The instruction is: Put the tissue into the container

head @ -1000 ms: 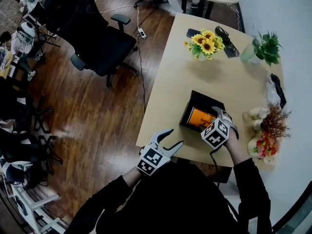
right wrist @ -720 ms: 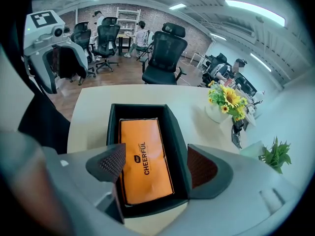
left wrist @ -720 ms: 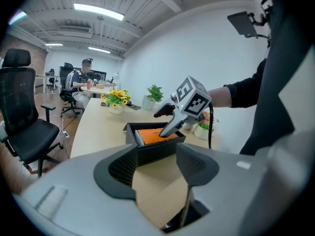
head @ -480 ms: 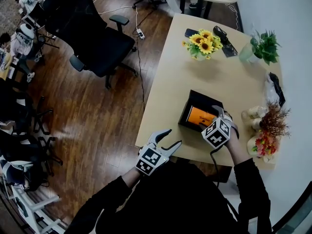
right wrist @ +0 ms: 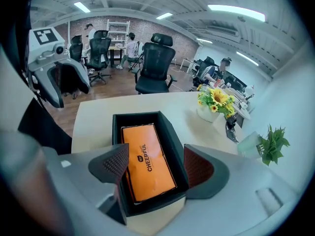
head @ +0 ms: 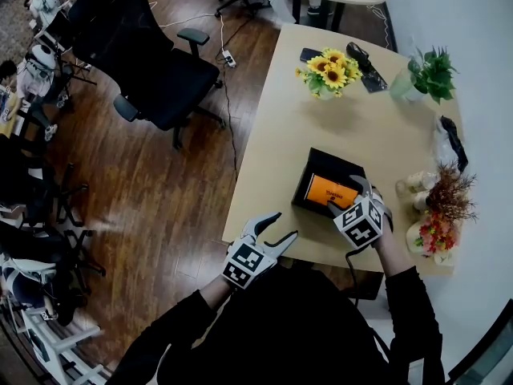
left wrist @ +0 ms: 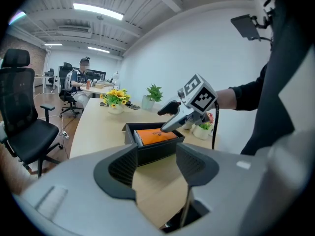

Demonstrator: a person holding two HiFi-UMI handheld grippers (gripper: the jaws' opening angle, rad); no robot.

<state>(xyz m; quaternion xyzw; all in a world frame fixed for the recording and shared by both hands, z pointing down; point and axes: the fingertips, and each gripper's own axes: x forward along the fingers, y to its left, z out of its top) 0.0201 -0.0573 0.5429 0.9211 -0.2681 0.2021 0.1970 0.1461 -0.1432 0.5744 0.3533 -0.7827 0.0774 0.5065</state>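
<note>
The tissue is an orange pack that lies flat inside a black open-top container on the tan table. My right gripper hovers over the container's near end. In the right gripper view its jaws are closing while they straddle the near end of the pack and the container, and its pads touch neither. My left gripper hangs open and empty at the table's near left corner. The left gripper view looks past its own tips at the container and the right gripper.
A vase of sunflowers, a phone and a potted plant stand at the table's far end. Small flower pots line the right edge. Black office chairs stand on the wood floor to the left.
My right gripper has drawn back a little toward the table's near edge, so more of the orange pack shows. The left gripper has barely moved.
</note>
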